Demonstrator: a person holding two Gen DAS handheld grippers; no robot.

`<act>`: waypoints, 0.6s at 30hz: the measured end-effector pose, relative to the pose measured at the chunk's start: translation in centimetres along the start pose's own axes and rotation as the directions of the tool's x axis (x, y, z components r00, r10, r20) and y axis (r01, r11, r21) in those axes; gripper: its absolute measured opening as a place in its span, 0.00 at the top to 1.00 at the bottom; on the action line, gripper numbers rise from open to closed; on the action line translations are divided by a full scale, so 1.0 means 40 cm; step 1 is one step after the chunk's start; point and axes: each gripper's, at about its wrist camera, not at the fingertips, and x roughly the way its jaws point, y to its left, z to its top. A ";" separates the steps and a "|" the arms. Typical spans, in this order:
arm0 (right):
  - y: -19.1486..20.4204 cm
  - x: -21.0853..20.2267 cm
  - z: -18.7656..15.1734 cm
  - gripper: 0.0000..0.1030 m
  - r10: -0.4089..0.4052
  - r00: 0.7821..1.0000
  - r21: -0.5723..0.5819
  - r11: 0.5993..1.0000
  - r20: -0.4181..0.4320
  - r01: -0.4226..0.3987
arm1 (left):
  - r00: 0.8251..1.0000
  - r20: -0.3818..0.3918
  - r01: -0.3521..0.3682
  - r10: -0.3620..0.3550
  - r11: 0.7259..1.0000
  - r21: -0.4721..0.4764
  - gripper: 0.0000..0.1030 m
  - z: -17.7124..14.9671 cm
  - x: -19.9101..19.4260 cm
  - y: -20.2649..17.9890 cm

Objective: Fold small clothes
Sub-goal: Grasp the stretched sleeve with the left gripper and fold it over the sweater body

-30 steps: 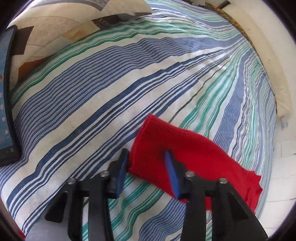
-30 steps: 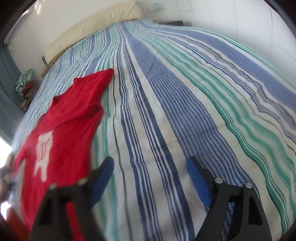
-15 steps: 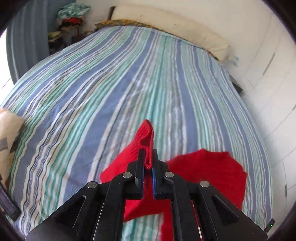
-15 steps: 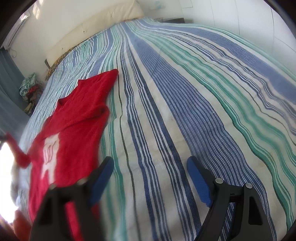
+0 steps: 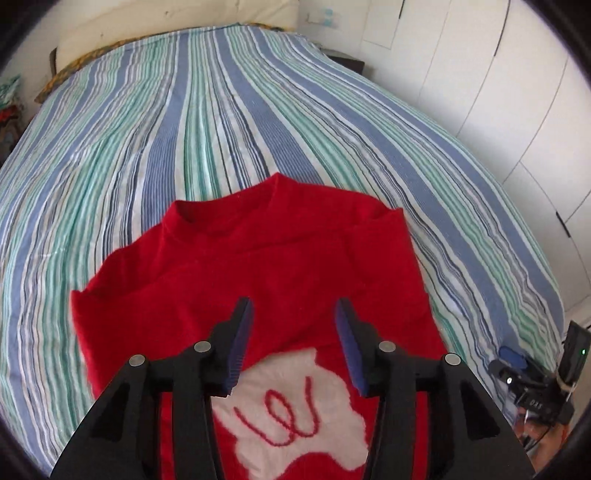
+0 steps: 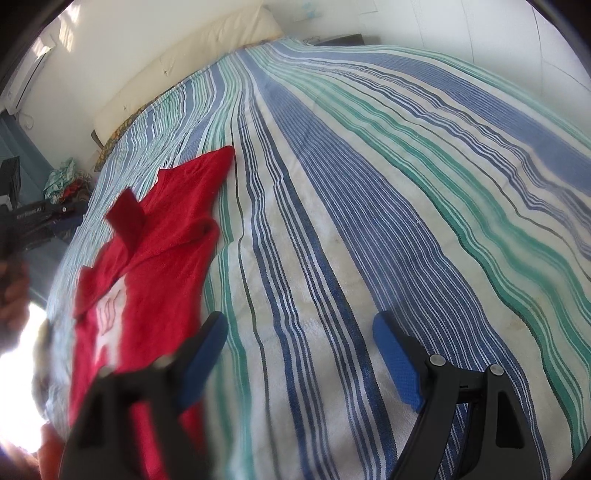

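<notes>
A small red sweater (image 5: pixel 280 251) with a white patch (image 5: pixel 295 406) lies face up on the striped bedspread (image 5: pixel 221 122), neck pointing away. My left gripper (image 5: pixel 293 306) hovers over its chest; its jaws are opening and nothing is between them. In the right wrist view the sweater (image 6: pixel 166 251) lies at the left, with one red sleeve end (image 6: pixel 125 218) flopped over the body. My right gripper (image 6: pixel 301 321) stands open over bare bedspread (image 6: pixel 369 184) beside the sweater, holding nothing. It also shows at the lower right edge of the left wrist view as a black tool (image 5: pixel 532 384).
A cream headboard cushion (image 5: pixel 166 26) runs along the far end of the bed. White wardrobe doors (image 5: pixel 498 92) stand to the right, close to the bed's edge. A pile of clothes (image 6: pixel 66 181) sits beyond the bed's far left corner. A hand (image 6: pixel 14 295) shows at the left edge.
My left gripper pinched the red sleeve, swung it across over the sweater's body, then let it go; its jaws now stand apart. The right gripper has stayed where it was, open.
</notes>
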 end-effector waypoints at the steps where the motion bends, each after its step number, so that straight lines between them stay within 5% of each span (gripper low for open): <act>1: -0.005 -0.003 0.000 0.22 0.006 1.000 0.005 1.000 -0.001 -0.006 | 1.000 0.014 0.005 -0.005 1.000 -0.012 0.53 -0.039 -0.029 0.025; 4: -0.013 -0.003 0.002 0.22 0.023 1.000 0.022 0.999 -0.008 -0.022 | 0.998 0.034 -0.054 0.057 0.995 -0.083 0.46 -0.146 -0.093 0.142; 7: -0.017 0.001 0.005 0.22 0.027 1.000 0.031 0.999 -0.015 -0.026 | 0.985 -0.028 -0.174 0.172 0.975 -0.137 0.47 -0.234 -0.110 0.282; 9: -0.011 0.000 0.007 0.22 0.022 1.000 0.021 1.000 -0.014 -0.022 | 0.980 -0.061 -0.194 0.187 0.972 -0.136 0.47 -0.272 -0.104 0.335; 15: 0.013 0.014 0.005 0.22 0.003 1.000 -0.017 1.000 -0.021 -0.003 | 0.980 -0.050 -0.194 0.192 0.980 -0.040 0.47 -0.294 -0.011 0.296; 17: 0.015 0.011 0.003 0.22 0.001 1.000 -0.018 1.000 -0.014 -0.002 | 0.970 -0.027 -0.243 0.242 0.963 -0.117 0.54 -0.279 0.022 0.317; 18: 0.015 0.009 0.001 0.22 0.002 1.000 -0.018 1.000 -0.010 -0.002 | 0.960 -0.006 -0.276 0.279 0.945 -0.176 0.77 -0.275 0.030 0.338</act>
